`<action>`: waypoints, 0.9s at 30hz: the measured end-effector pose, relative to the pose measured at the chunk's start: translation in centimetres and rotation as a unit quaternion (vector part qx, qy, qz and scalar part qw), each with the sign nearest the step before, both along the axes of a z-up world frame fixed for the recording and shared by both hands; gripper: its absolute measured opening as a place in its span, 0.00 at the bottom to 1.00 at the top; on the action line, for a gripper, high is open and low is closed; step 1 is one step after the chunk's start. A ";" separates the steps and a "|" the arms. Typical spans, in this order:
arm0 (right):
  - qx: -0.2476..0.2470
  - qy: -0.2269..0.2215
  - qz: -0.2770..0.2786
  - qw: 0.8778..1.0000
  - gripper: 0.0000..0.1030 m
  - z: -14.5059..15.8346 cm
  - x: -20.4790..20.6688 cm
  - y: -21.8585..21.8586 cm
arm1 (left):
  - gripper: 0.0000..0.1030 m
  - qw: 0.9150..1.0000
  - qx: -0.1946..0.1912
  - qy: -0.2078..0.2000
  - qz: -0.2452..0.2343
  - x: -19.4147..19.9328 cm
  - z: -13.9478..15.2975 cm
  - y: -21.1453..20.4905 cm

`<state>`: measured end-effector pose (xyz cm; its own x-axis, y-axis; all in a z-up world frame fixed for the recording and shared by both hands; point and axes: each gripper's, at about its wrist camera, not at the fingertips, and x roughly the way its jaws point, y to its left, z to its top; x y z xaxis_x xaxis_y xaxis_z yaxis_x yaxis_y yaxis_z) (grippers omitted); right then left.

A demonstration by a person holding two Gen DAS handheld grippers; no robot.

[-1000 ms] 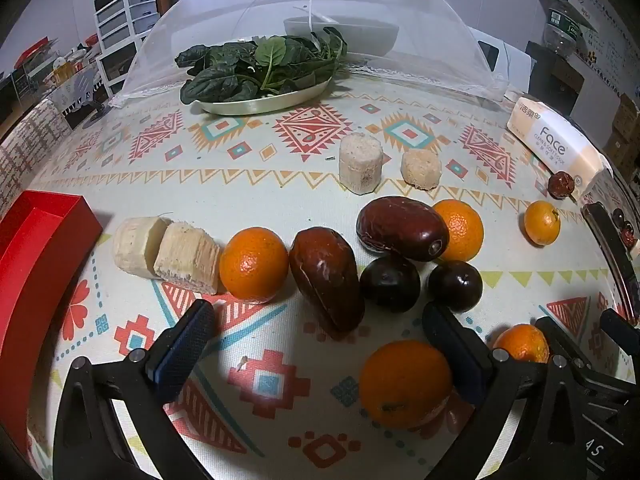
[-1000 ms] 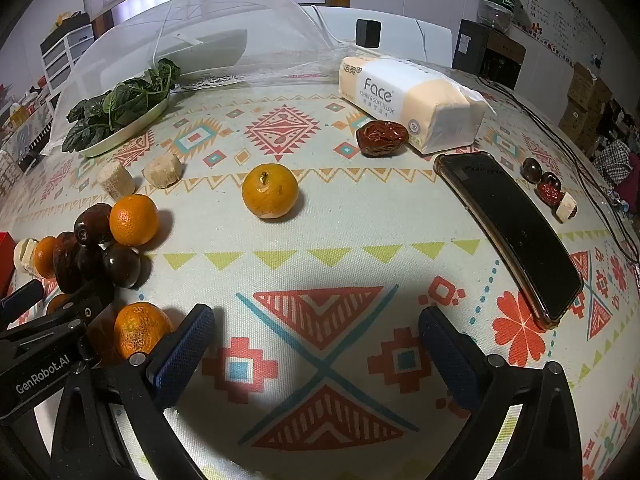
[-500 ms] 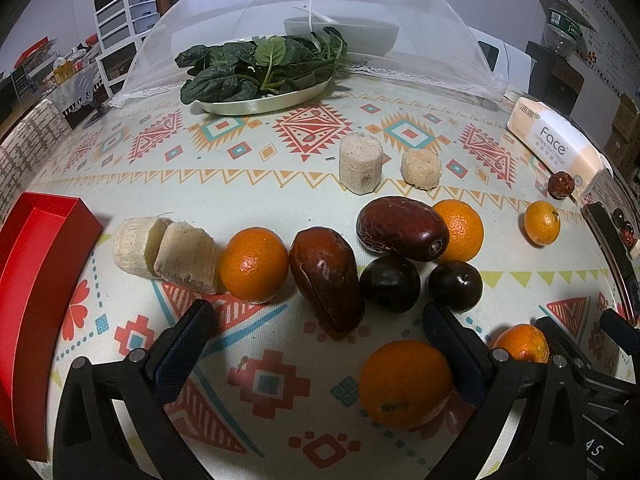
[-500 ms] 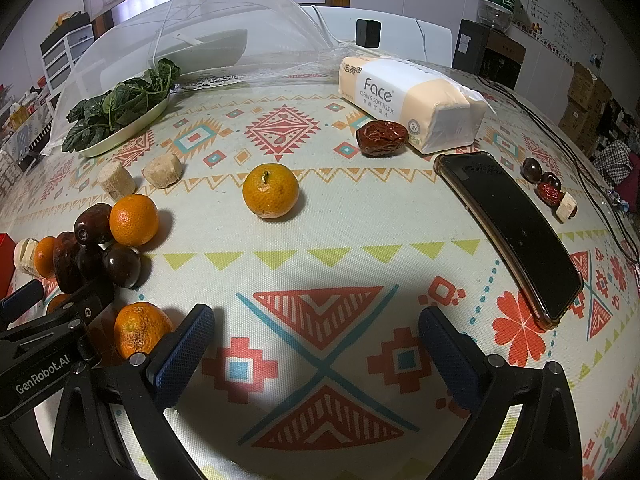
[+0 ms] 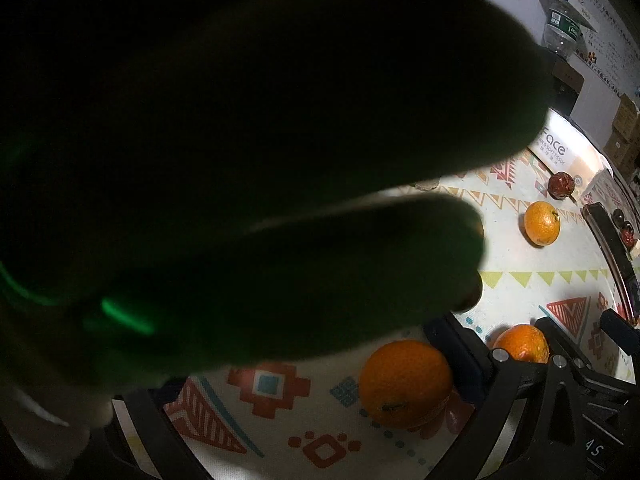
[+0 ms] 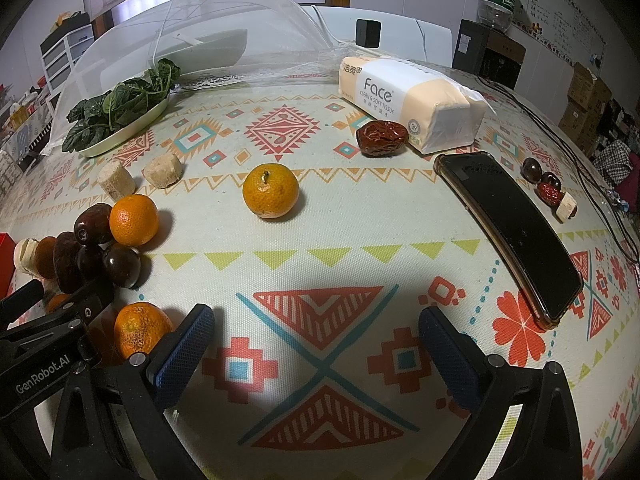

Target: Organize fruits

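Dark blur newly covers left view, right gripper (image 6: 312, 344) jaws wide over bare tablecloth (image 6: 360, 240)

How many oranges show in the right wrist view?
5: one orange alone mid-table, one against the dates, one lower left, two partly hidden far left; more may be hidden.

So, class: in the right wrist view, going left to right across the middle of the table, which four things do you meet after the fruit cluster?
Lone orange → wrinkled red date → black phone → small group of dates near the right edge.
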<state>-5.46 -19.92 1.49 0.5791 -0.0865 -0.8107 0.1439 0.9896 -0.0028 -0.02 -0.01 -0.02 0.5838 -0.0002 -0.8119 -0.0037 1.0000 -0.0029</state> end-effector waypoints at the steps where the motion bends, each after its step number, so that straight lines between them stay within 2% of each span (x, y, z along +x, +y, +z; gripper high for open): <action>1: 0.000 0.000 0.000 1.000 1.00 0.0 0.0 0.0 | 1.00 1.000 0.000 0.000 0.000 0.0 0.0 0.0; 27: 0.000 0.000 0.000 1.000 1.00 0.0 0.0 0.0 | 1.00 1.000 0.000 0.000 0.005 -0.2 -0.1 0.0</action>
